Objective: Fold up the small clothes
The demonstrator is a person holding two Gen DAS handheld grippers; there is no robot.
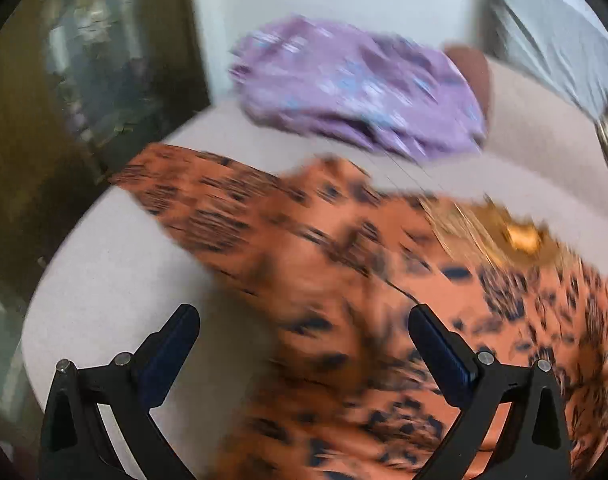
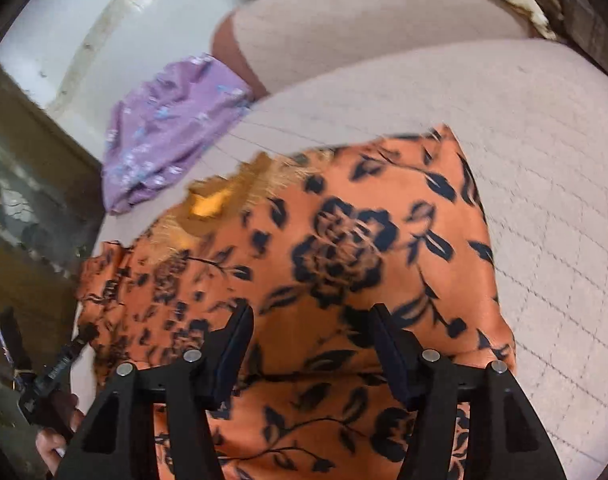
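An orange garment with a dark floral print (image 1: pixel 343 280) lies spread on a pale cushioned seat (image 1: pixel 104 264); it also shows in the right wrist view (image 2: pixel 343 248). My left gripper (image 1: pixel 304 316) is open and empty, just above the garment's left part. My right gripper (image 2: pixel 311 320) is open and empty above the garment's near middle. A folded purple floral garment (image 1: pixel 355 84) lies behind, also seen in the right wrist view (image 2: pixel 164 136). The left gripper (image 2: pixel 44 360) shows at the garment's left edge in the right wrist view.
The seat's backrest (image 2: pixel 363 20) rises behind the clothes. A dark wooden frame and floor (image 1: pixel 44 140) lie beyond the seat's left edge. Bare seat surface (image 2: pixel 543 220) lies to the right of the orange garment.
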